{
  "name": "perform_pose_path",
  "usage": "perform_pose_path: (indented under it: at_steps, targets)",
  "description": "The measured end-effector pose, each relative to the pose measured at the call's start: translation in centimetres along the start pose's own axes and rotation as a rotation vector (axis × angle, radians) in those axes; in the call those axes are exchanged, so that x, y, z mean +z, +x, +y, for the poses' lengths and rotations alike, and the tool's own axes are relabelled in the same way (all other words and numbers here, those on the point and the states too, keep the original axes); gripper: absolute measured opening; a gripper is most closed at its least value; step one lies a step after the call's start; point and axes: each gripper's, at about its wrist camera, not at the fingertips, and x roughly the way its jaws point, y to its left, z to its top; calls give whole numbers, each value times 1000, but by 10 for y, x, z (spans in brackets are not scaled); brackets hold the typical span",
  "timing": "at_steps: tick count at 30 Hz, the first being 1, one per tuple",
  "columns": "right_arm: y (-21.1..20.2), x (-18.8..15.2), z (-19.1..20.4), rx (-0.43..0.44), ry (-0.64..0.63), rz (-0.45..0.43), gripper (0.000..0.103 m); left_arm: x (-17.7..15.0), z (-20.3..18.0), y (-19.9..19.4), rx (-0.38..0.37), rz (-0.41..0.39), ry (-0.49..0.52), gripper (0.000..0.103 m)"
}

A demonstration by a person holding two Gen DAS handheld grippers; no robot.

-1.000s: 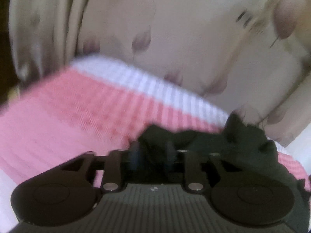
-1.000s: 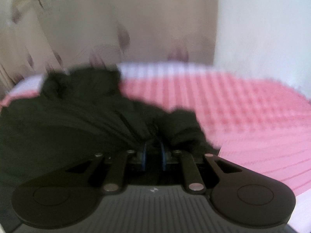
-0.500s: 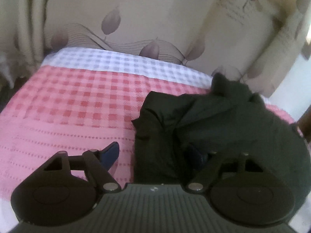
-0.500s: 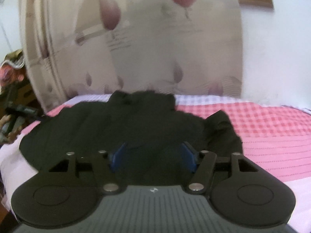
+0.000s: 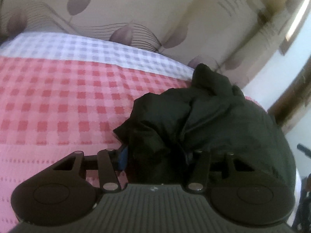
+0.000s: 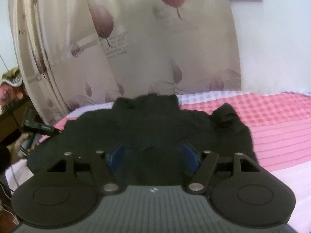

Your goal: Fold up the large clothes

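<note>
A large black garment (image 5: 213,120) lies bunched on a bed with a pink and red checked cover (image 5: 58,106). My left gripper (image 5: 155,155) is open at the garment's near left edge. A fold of black cloth sits between its jaws, its left blue pad (image 5: 122,156) shows, and its right pad is hidden by cloth. In the right wrist view the garment (image 6: 155,120) lies spread with its collar at the far side. My right gripper (image 6: 153,155) is open over its near edge, with both blue pads (image 6: 116,154) showing.
A beige curtain with purple leaf prints (image 6: 126,48) hangs behind the bed. A white wall (image 6: 272,38) is at the right. A hand with a dark handle (image 6: 29,136) shows at the bed's left edge. The pink cover (image 6: 281,126) stretches to the right.
Both grippers opened and let go of the black garment, which now lies on the bed. The left gripper has since moved in so cloth sits between its jaws, which stand narrower.
</note>
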Motion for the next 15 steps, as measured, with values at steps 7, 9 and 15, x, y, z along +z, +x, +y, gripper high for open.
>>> perform_pose_path:
  at_steps: [7,9,15]
  targets:
    - [28,-8,35,44,-59,41,69,-12,-54,3,236,-51,285,53]
    - [37,-11,41,51,-67,63,69,-15,-61,4,285,-64,325,53]
    - [46,-16,58,82,-83,69,69,-17,-66,4,332,-71,371,53]
